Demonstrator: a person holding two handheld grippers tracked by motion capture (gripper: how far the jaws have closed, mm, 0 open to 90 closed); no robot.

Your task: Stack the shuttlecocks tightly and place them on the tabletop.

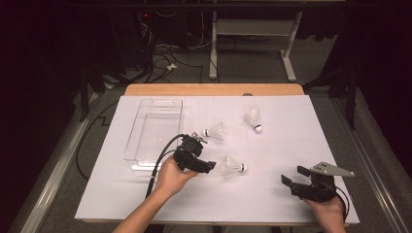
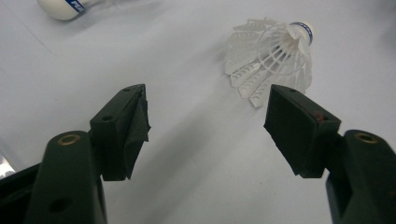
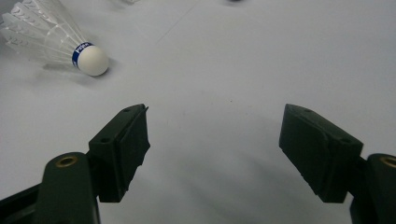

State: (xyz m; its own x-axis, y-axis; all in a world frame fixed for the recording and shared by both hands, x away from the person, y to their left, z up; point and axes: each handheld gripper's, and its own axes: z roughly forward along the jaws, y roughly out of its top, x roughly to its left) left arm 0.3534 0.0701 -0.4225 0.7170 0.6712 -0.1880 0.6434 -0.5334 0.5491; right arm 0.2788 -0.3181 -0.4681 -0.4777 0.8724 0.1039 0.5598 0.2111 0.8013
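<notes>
Three white feather shuttlecocks lie on the white sheet (image 1: 291, 145). The nearest shuttlecock (image 1: 232, 166) lies on its side with its cork to the right. My left gripper (image 1: 204, 153) stands open just left of it. In the left gripper view this shuttlecock (image 2: 268, 58) lies just beyond the right jaw, skirt toward me, with nothing between the jaws (image 2: 210, 100). My right gripper (image 1: 294, 175) rests open near the front right, apart from the same shuttlecock (image 3: 51, 39), which shows at the upper left of its open gripper (image 3: 215, 114). Two more shuttlecocks (image 1: 214, 131) (image 1: 253, 119) lie farther back.
A clear plastic tray (image 1: 154, 128) with nothing in it lies on the left part of the sheet, just behind my left hand. The wooden table edge (image 1: 214, 89) shows at the back. A cork (image 2: 60, 7) of a far shuttlecock appears at the top left.
</notes>
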